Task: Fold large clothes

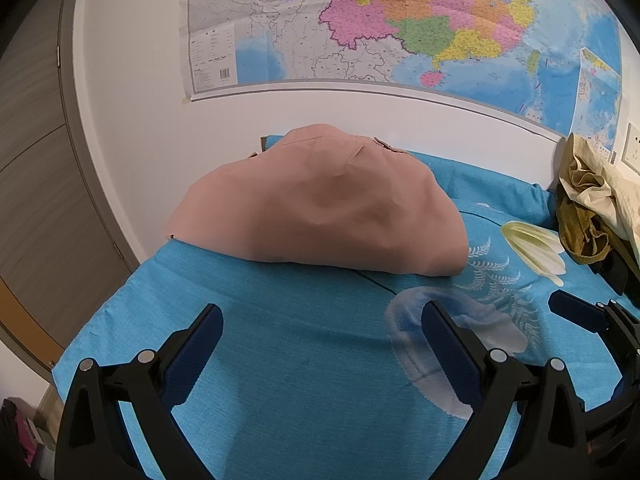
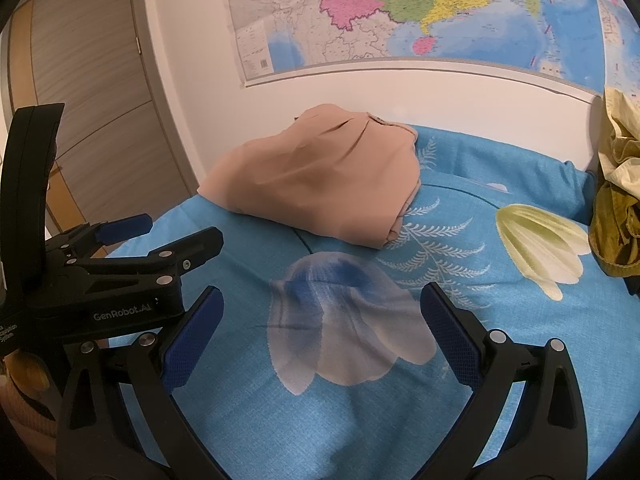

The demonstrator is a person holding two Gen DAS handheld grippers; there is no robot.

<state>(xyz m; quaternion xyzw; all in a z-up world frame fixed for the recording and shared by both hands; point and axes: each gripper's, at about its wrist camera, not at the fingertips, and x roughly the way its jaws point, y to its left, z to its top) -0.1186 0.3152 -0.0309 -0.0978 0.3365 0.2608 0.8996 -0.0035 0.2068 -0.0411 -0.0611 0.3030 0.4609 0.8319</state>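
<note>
A folded tan garment [image 1: 320, 216] lies at the far left of a bed covered in a bright blue floral sheet [image 1: 280, 360], its far edge close to the white wall [image 1: 132, 120] and its near edge well apart from both grippers. The left gripper [image 1: 322, 336] hangs above bare sheet at the near side, its jaws spread wide and holding nothing, blue pads [image 1: 200, 356] facing each other across the gap. The right gripper [image 2: 322, 316] sits just beside it on the right, likewise wide open and empty, poised over a pale printed flower [image 2: 348, 320] on the sheet; from its camera the left gripper shows side-on at the left edge, its two fingers parted. A cream and green printed bloom [image 2: 540, 248] marks the sheet farther right. At the far right edge a crumpled heap of olive and cream cloth [image 1: 588, 204] rests on the bed (what kind of clothing it is cannot be made out). A large coloured map [image 1: 400, 20] hangs on the wall beyond the bed, and a wood-grain wardrobe door [image 2: 88, 92] stands at the left.
</note>
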